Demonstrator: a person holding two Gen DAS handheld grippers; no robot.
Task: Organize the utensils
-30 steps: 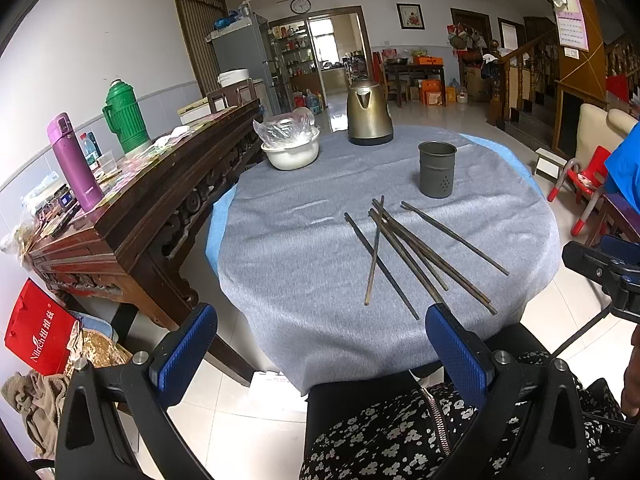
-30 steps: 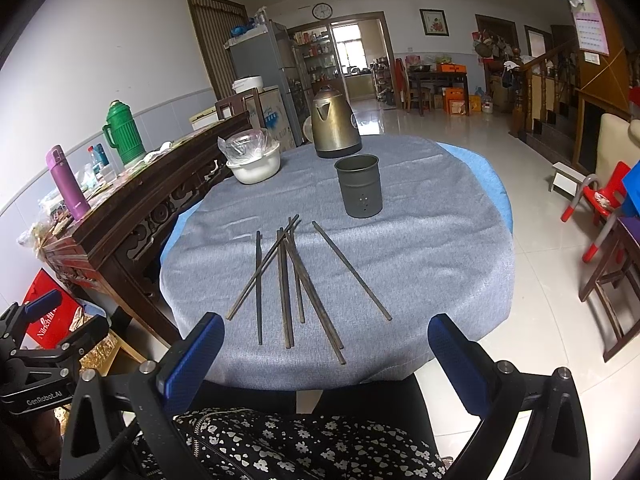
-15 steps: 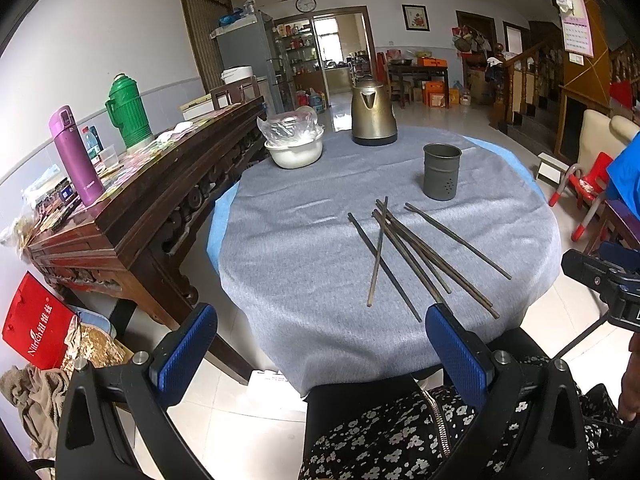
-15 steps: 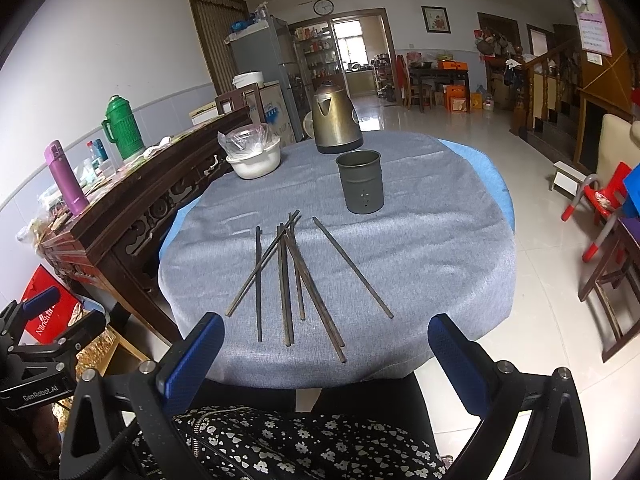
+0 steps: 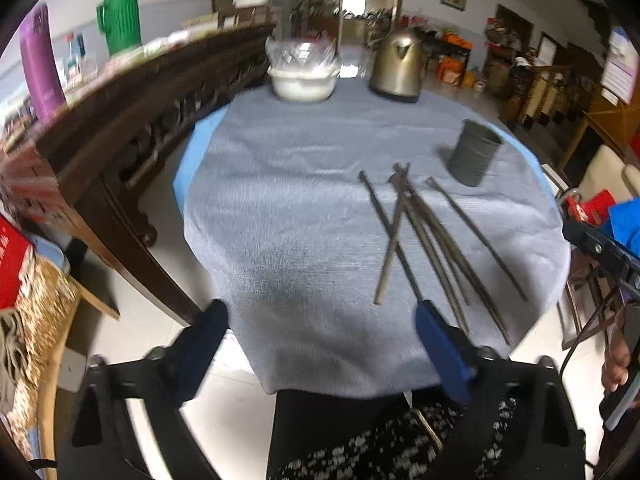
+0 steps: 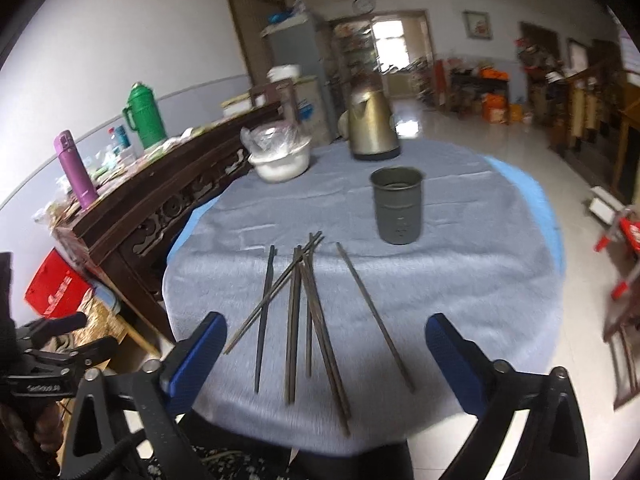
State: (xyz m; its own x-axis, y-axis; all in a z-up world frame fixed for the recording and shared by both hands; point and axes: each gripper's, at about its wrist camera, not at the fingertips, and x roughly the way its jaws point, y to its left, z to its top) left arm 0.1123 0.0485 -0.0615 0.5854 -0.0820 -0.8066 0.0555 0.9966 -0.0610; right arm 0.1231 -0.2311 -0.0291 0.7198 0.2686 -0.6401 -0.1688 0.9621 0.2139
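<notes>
Several dark chopsticks lie loosely fanned on the grey tablecloth of a round table. A grey metal holder cup stands upright just beyond them. My left gripper hovers over the table's near edge, left of the chopsticks; its jaws are closing with only bare cloth showing between them. My right gripper hovers over the chopsticks' near ends; its jaws are closing too, and the pads touch nothing.
A brass-coloured kettle and a white bowl under plastic wrap stand at the table's far side. A dark carved sideboard with a purple flask and a green thermos flanks the left. A hand shows at the right edge.
Both grippers have moved in toward the table and tipped downward, so the chopsticks look larger. Both pairs of fingers stand a little closer together. The chopsticks and cup have not moved.
</notes>
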